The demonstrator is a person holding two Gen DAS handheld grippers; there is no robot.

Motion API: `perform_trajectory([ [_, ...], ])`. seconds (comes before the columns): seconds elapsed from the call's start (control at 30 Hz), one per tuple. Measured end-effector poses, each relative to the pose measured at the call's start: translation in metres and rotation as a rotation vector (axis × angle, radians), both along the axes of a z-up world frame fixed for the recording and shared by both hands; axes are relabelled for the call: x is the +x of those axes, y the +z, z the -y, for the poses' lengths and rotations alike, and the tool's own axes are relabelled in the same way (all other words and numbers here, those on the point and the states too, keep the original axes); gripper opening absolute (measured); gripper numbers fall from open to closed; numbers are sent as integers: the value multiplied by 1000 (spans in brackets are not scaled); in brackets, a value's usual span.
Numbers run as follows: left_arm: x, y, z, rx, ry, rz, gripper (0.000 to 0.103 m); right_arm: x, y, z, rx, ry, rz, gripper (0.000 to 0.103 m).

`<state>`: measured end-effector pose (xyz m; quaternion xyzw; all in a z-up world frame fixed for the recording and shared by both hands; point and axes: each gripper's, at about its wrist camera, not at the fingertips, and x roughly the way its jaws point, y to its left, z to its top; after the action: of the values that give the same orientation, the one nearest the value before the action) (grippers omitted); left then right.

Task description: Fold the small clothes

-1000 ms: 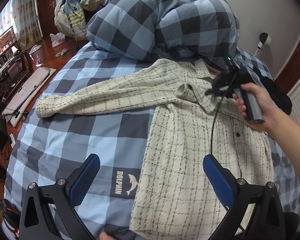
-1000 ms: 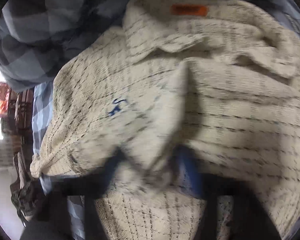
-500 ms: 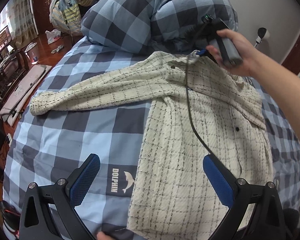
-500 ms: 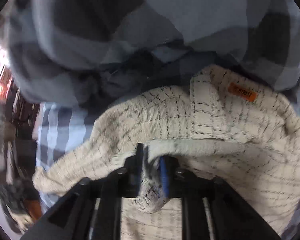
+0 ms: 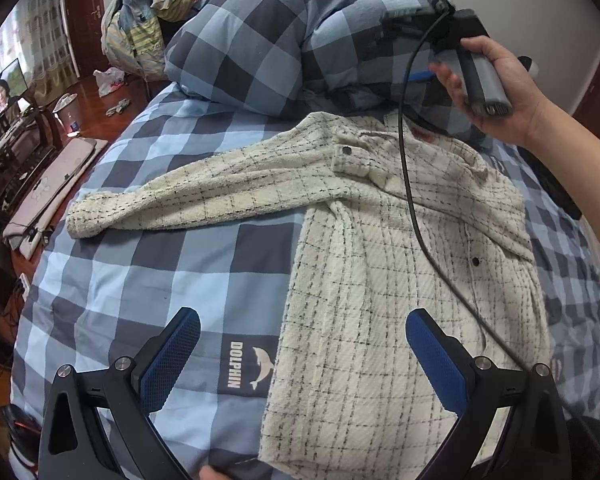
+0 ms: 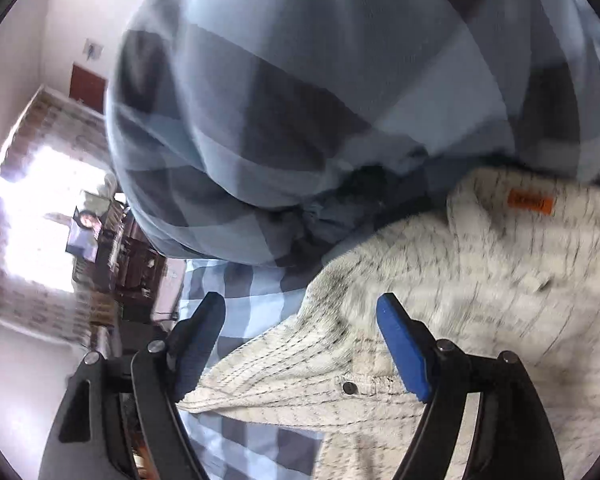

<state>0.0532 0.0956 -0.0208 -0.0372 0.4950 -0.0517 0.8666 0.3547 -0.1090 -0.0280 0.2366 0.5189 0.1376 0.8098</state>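
Each black plastic gripper [image 5: 302, 354] has two fingers with bumpy blue pads [image 5: 171, 356], silver screws behind them, and a thin black cable [image 5: 410, 184].

Soft even daylight; the window [image 6: 24, 216] glares white, the right wrist view smears with blur, edges bend and darken.

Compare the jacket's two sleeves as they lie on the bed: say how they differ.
The far sleeve stretches out flat across the bedspread, away from the jacket's body; the near sleeve is folded in over the jacket's front. The far sleeve's cuff lies on bare bedspread; the near sleeve's cuff cannot be made out. Both are cream knit with a thin dark check.
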Motion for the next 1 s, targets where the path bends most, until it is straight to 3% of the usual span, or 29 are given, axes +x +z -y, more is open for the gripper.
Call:
perform_trajectory([
  [0.07,0,1,-1,-3,2,4,103,-8,-5,4,-132,-13,-34,75],
  [0.23,-1,2,-1,-17,-4,6,103,-36,-57,-38,-394,160,-81,75],
  [0.37,0,1,-1,-17,-5,-2,103,-48,-102,-79,-483,283,-110,75],
  [0.5,1,-2,-1,-22,-1,-14,103,-44,-135,-105,-557,295,-120,75],
  [0.57,2,-3,-2,-25,0,-19,103,-40,-148,-112,-584,280,-120,50],
  [0.6,2,-4,-1,-25,0,-20,103,-37,-159,-114,-576,278,-161,22],
  [0.63,2,-4,-1,-27,0,-21,103,-35,-163,-114,-557,259,-166,22],
  [0.73,1,-2,-2,-36,-1,-17,103,-42,-155,-107,-505,221,-138,19],
  [0.9,0,2,-2,-41,0,-2,103,-79,-112,-120,-517,265,-33,19],
  [1.0,0,2,-2,-26,5,0,103,-89,-102,-131,-469,306,-29,19],
])
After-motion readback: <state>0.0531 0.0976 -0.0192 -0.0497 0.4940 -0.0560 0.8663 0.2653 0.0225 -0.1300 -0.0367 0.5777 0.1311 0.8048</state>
